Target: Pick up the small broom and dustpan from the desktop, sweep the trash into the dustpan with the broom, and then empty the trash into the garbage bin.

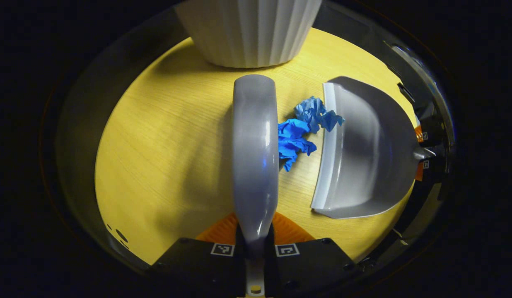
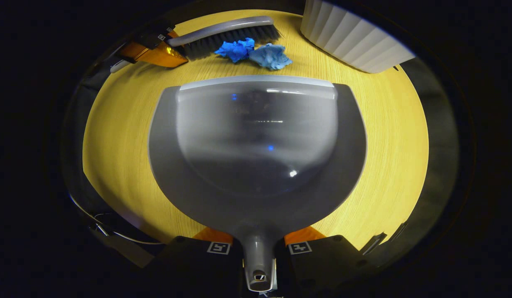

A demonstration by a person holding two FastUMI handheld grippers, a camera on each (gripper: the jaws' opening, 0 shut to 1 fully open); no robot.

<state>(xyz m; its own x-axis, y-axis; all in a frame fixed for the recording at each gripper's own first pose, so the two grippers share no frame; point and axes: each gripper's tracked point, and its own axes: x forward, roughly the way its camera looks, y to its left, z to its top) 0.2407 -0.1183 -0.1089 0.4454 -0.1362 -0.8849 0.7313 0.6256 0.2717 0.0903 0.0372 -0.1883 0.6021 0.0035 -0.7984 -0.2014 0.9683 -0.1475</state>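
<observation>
In the left gripper view my left gripper (image 1: 255,244) is shut on the handle of the grey broom (image 1: 255,153), whose back runs straight ahead of me over the yellow table (image 1: 165,157). Crumpled blue paper (image 1: 299,132) lies between the broom and the grey dustpan (image 1: 363,157), touching the pan's pale lip. The right gripper (image 1: 426,153) grips the pan's handle at the far right. In the right gripper view my right gripper (image 2: 258,252) is shut on the dustpan (image 2: 256,153) handle. Its lip faces the blue paper (image 2: 256,54) and the broom (image 2: 231,35) bristles behind it, held by the left gripper (image 2: 156,51).
A white ribbed garbage bin (image 1: 249,31) stands on the table just past the broom's tip; the same bin (image 2: 351,39) sits at the upper right in the right gripper view. Bare table (image 2: 388,136) lies right of the pan, and its edge curves around.
</observation>
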